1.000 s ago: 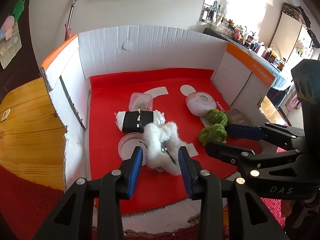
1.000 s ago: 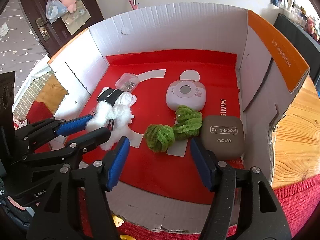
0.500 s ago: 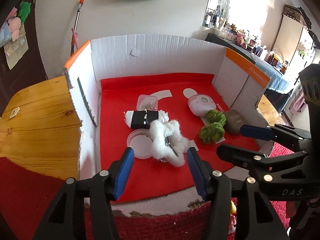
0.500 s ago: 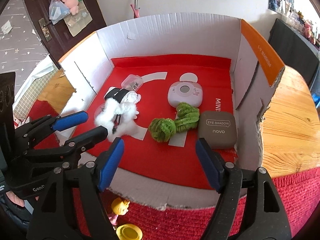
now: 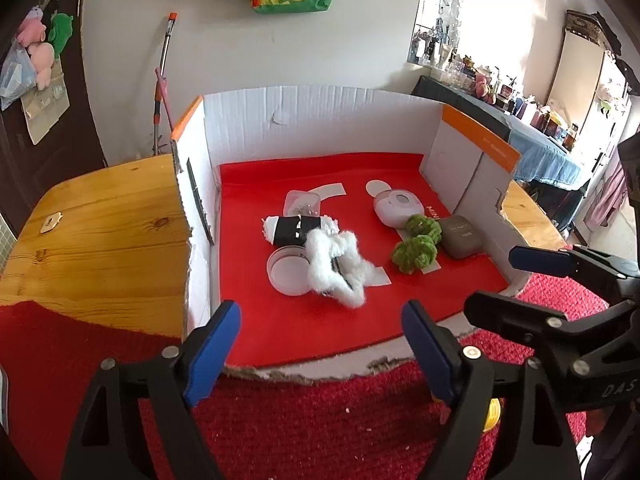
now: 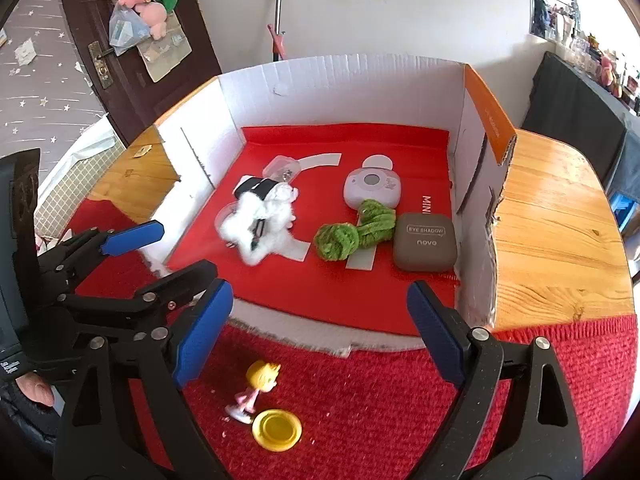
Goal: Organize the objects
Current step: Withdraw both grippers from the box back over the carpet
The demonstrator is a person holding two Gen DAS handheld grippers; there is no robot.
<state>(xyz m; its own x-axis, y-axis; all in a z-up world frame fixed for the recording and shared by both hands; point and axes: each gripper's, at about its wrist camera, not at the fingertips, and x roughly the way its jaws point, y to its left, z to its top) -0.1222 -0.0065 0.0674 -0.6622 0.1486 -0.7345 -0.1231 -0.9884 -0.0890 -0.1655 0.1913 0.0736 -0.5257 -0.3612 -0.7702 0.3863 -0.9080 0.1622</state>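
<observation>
Inside the cardboard box [image 5: 320, 128], on its red liner, lies the white fluffy clip [image 5: 334, 266], partly over a round white lid [image 5: 286, 274] and touching a black-banded white roll [image 5: 294, 229]. I judge each item sits on a white outline as its assigned spot. Right of it lie two green scrunchies [image 6: 354, 230], a pink compact [image 6: 372, 188] and the eyeshadow case [image 6: 425, 246]. My left gripper [image 5: 320, 338] and right gripper [image 6: 320, 330] hover outside the front edge, both spread wide, grasping nothing.
</observation>
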